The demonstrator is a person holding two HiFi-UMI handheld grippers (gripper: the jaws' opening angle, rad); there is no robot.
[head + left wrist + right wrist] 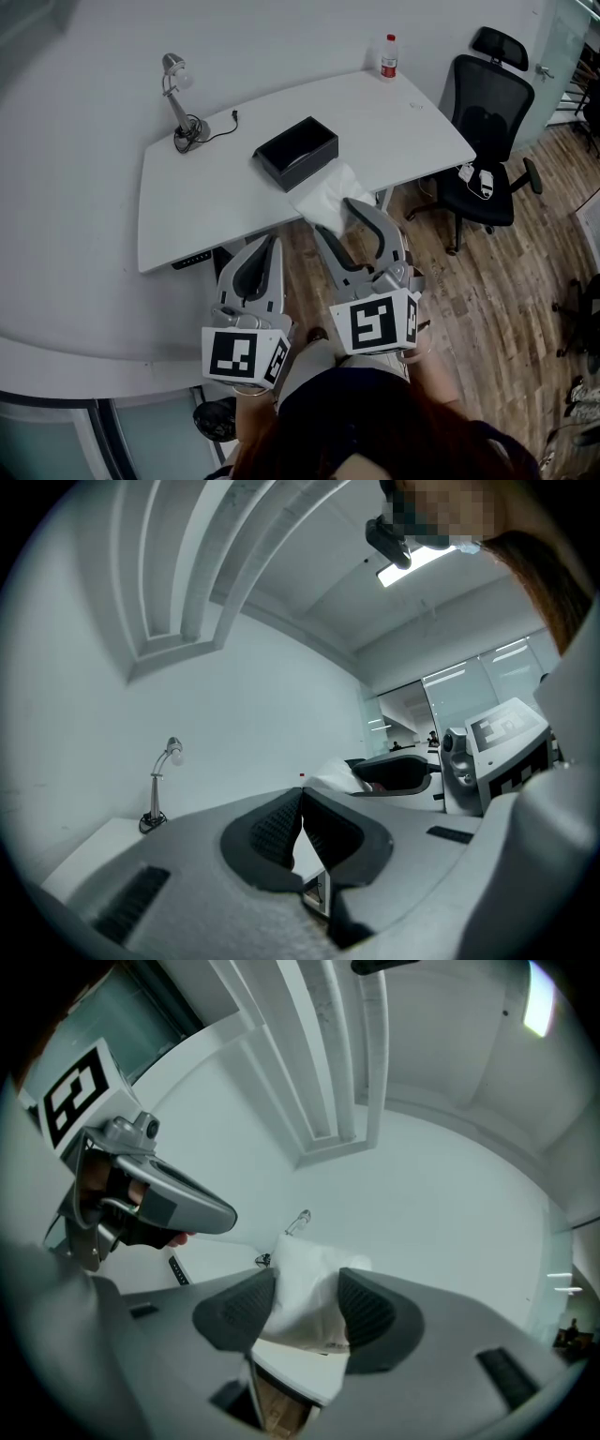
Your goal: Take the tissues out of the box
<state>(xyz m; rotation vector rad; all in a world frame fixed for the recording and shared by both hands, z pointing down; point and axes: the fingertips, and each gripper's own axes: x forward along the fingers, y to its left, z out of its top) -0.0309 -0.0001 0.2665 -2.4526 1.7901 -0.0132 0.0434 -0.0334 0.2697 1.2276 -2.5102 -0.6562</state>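
A black open-topped box (296, 151) lies on the white table (187, 206). Just past the table's front edge, a wad of white tissues (326, 197) hangs in the air, and my right gripper (336, 221) is shut on it. In the right gripper view the tissues (302, 1290) fill the gap between the two ribbed pads (246, 1309). My left gripper (269, 246) is beside it at the left, over the table's front edge, jaws shut with nothing between them. Its pads (277, 829) meet at the tips in the left gripper view, where the tissues (332, 776) also show.
A desk lamp (180, 103) with its cable stands at the table's back left. A bottle (388, 56) stands at the far right corner. A black office chair (487, 141) is to the right on the wooden floor (506, 281).
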